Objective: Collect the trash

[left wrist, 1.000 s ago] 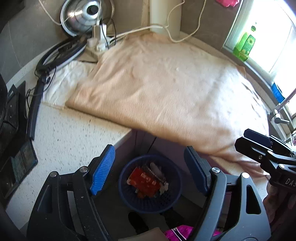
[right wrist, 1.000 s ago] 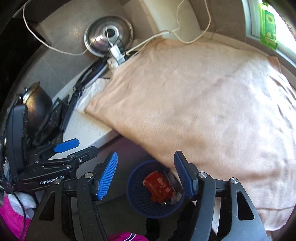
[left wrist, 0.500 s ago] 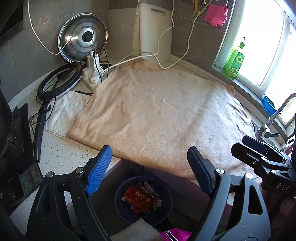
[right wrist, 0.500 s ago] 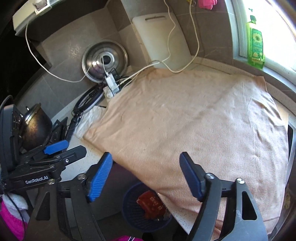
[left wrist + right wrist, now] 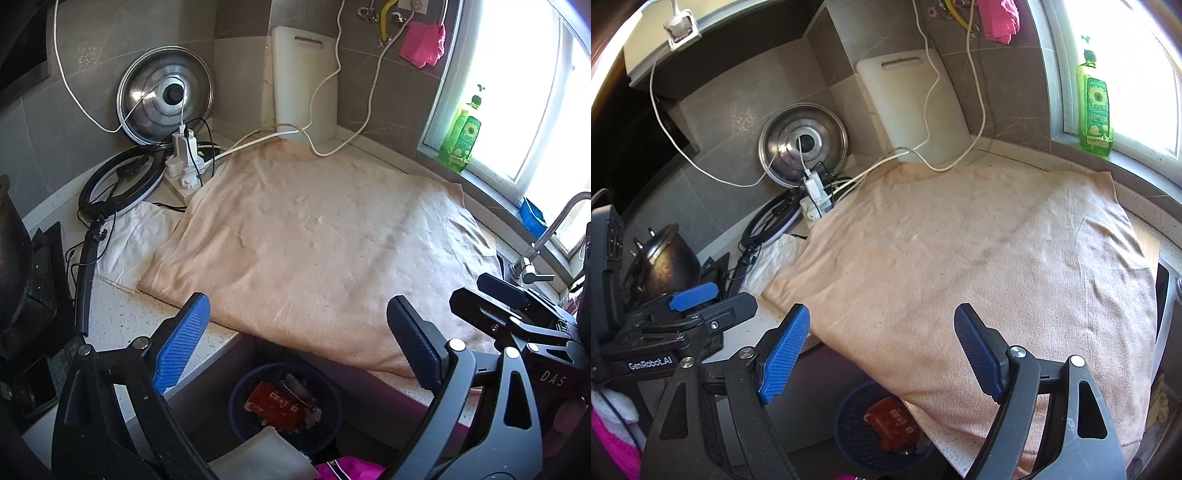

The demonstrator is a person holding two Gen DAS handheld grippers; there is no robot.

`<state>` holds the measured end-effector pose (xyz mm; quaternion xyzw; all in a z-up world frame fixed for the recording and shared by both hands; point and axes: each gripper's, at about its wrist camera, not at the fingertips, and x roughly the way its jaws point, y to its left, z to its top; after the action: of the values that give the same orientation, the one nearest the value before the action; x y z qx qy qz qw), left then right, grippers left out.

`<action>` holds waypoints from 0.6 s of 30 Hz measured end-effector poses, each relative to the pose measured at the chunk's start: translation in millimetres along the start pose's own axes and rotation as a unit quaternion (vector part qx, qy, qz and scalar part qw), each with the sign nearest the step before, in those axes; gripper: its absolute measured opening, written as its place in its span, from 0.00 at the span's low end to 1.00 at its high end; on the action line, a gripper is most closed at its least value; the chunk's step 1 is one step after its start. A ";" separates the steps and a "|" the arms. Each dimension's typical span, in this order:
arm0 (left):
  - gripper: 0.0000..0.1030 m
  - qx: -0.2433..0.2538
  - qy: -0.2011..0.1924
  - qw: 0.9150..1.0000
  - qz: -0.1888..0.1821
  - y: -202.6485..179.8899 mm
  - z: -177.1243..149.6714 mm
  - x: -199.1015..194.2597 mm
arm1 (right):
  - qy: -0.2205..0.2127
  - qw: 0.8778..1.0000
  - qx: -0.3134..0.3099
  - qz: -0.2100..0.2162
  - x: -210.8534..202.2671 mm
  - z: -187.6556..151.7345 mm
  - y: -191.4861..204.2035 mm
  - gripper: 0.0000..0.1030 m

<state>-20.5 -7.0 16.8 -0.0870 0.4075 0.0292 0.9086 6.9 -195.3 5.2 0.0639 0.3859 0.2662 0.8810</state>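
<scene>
A blue waste basket (image 5: 240,391) stands on the floor below the counter edge; it also shows in the right wrist view (image 5: 849,417). In it lie a red wrapper (image 5: 273,402) and some pale scraps. My left gripper (image 5: 295,343) is open and empty, held above the basket near the counter's front edge. My right gripper (image 5: 882,354) is open and empty, beside the left one and over the same edge. A beige towel (image 5: 314,240) covers the counter; no trash shows on it.
A steel pot lid (image 5: 166,96), a white cutting board (image 5: 306,81), a power strip with cables (image 5: 184,162) and a ring light (image 5: 122,184) stand at the back. A green bottle (image 5: 461,133) is on the sill. A faucet (image 5: 546,236) is at right, a dark pot (image 5: 661,262) at left.
Both grippers have risen and pulled back from the basket, which now looks smaller and lower in both views. More of the back wall and window shows. Both stay open and empty.
</scene>
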 end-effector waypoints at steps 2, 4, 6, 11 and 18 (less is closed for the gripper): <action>0.96 0.001 -0.001 1.000 0.001 -0.3 0.3 0.0 | -0.001 1.000 0.000 0.000 -0.6 0.2 0.3 0.78; 0.96 0.002 0.000 1.000 0.001 -0.6 0.5 0.6 | 0.000 1.000 0.000 0.001 -0.5 0.2 -0.4 0.78; 0.96 -0.001 -0.001 1.000 0.002 -1.1 0.4 0.3 | 0.000 1.000 0.001 0.001 -0.4 0.5 -0.8 0.78; 0.96 0.001 0.000 1.000 0.000 0.7 0.9 0.8 | 0.001 1.000 0.002 0.001 0.2 1.3 -2.3 0.78; 0.96 0.003 0.000 1.000 -0.001 0.8 1.2 1.0 | 0.002 1.000 0.002 0.001 1.2 1.6 -3.3 0.78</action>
<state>-19.1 -6.0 16.7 -0.0842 0.4075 0.0271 0.9089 10.1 -197.3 4.5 0.0652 0.3882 0.2666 0.8797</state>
